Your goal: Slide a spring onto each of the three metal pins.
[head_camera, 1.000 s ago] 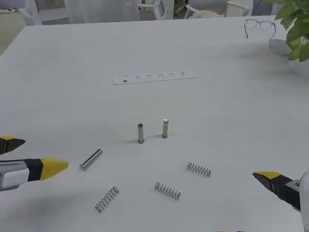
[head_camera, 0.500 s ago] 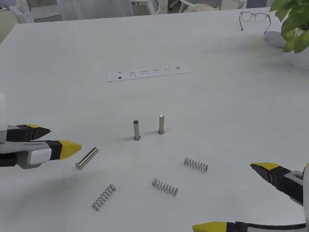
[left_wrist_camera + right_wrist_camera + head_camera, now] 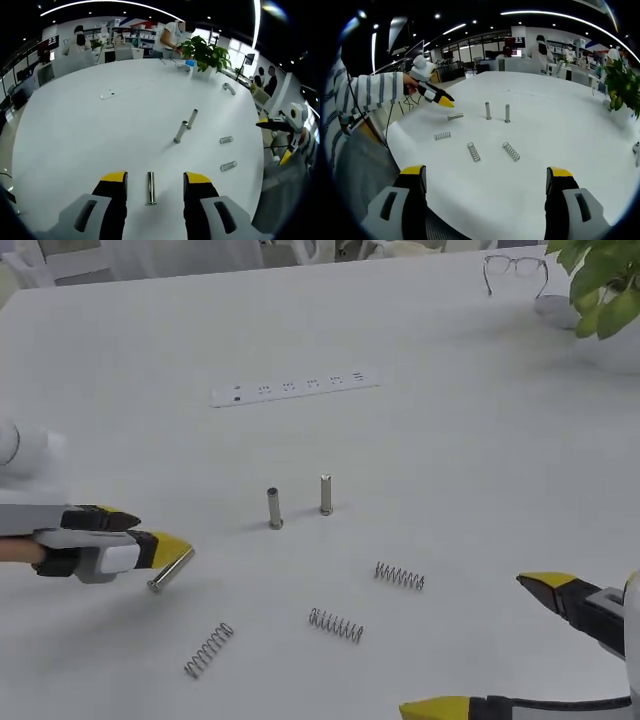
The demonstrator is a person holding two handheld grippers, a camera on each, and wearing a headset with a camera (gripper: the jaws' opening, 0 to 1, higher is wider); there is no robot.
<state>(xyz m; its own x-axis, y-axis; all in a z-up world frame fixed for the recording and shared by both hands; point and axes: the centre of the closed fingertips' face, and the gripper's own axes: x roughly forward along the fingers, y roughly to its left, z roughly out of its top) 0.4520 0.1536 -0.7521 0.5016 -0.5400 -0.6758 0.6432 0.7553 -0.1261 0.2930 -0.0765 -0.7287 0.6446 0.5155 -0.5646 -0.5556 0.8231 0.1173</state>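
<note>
Head view: power strip [image 3: 294,388] markings unreadable

I can read no text anywhere: the white strip [image 3: 293,388] lying on the tabletop [image 3: 470,450] carries small dark marks too fine for me to make out, and the dark panel [image 3: 515,41] on the far wall in the right gripper view is a blur.
</note>
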